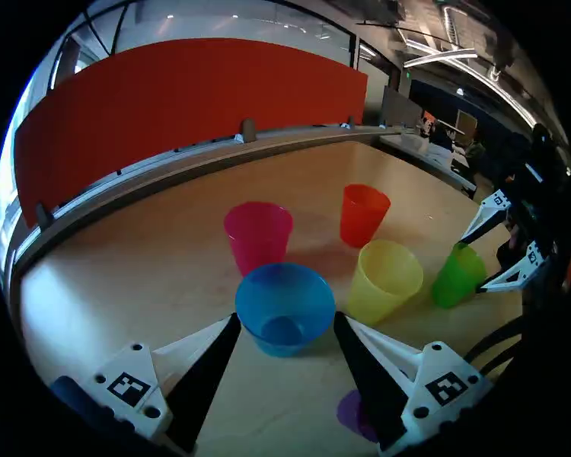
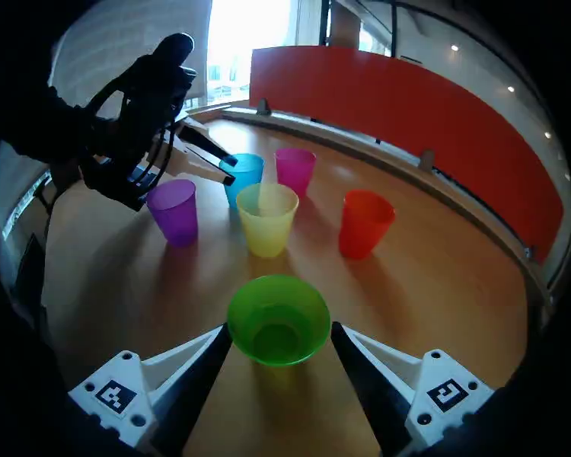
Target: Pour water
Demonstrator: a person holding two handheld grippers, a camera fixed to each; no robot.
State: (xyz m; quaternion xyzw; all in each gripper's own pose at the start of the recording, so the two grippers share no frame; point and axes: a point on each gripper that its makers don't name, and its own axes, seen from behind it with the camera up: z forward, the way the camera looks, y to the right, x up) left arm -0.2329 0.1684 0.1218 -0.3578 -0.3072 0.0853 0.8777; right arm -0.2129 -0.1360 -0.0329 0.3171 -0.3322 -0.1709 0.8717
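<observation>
You have six translucent cups standing upright, mouths up, on the pale wooden table (image 2: 445,305). The blue plastic cup (image 1: 284,305) sits between the fingers of your left claw (image 1: 285,318), its rim reaching both fingertips. The green plastic cup (image 2: 278,318) sits the same way in your right claw (image 2: 279,327). Whether either cup is squeezed cannot be told. Just behind the blue one stands the pink plastic cup (image 1: 258,232), with the orange plastic cup (image 1: 363,213) off to its side. The yellow plastic cup (image 1: 383,280) stands between blue and green. The purple plastic cup (image 2: 173,209) stands near the blue and yellow ones, apart from both.
</observation>
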